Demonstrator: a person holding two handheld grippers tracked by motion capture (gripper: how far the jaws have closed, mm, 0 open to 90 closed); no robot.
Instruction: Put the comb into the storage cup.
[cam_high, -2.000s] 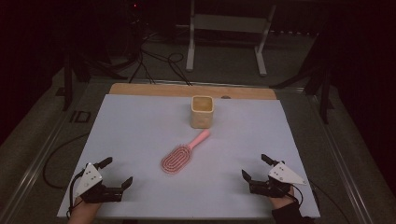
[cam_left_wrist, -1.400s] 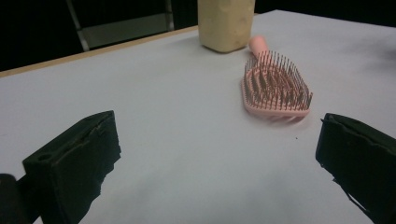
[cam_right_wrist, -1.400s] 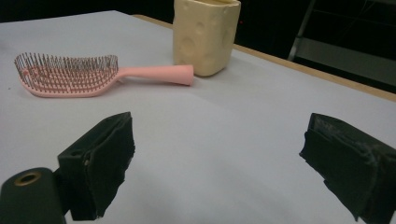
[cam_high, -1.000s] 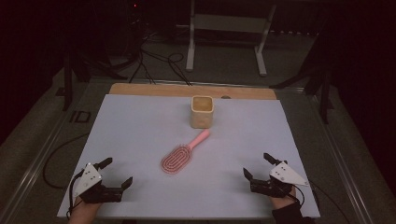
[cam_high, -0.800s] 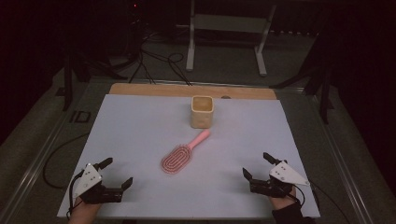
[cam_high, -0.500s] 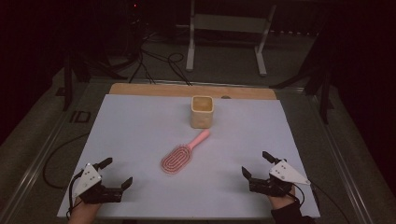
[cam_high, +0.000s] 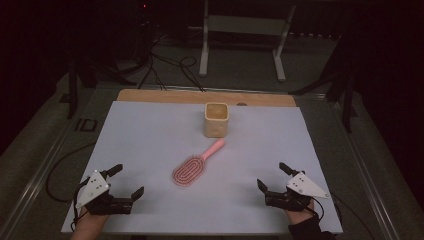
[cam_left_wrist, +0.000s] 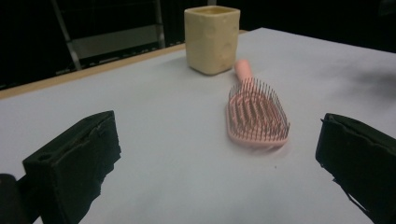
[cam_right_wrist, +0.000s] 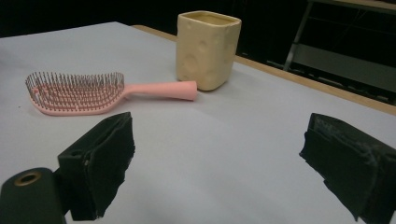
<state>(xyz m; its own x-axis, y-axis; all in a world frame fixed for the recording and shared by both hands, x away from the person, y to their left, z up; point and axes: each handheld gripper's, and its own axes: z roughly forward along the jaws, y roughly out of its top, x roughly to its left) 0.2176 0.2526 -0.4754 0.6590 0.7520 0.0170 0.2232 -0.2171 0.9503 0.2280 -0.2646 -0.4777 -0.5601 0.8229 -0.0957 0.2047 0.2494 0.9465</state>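
Observation:
A pink hairbrush (cam_high: 196, 164) lies bristles up in the middle of the white sheet (cam_high: 150, 145), its handle pointing at a cream square cup (cam_high: 217, 119) that stands upright behind it. The hairbrush (cam_left_wrist: 254, 112) and cup (cam_left_wrist: 212, 38) lie ahead of my left gripper (cam_high: 127, 181), which rests open near the front left corner, nothing between its fingers. My right gripper (cam_high: 273, 177) rests open near the front right corner, also empty. From there the hairbrush (cam_right_wrist: 93, 95) lies to the left and the cup (cam_right_wrist: 207, 49) stands straight ahead.
A wooden strip (cam_high: 200, 96) runs along the table's far edge. Beyond it on the dark floor stand a white metal frame (cam_high: 240, 35) and loose cables (cam_high: 165, 65). A black cable (cam_high: 55, 170) trails off the table's left side.
Both grippers stay at the front corners, open; the right one only shifts slightly. The brush and cup have not moved.

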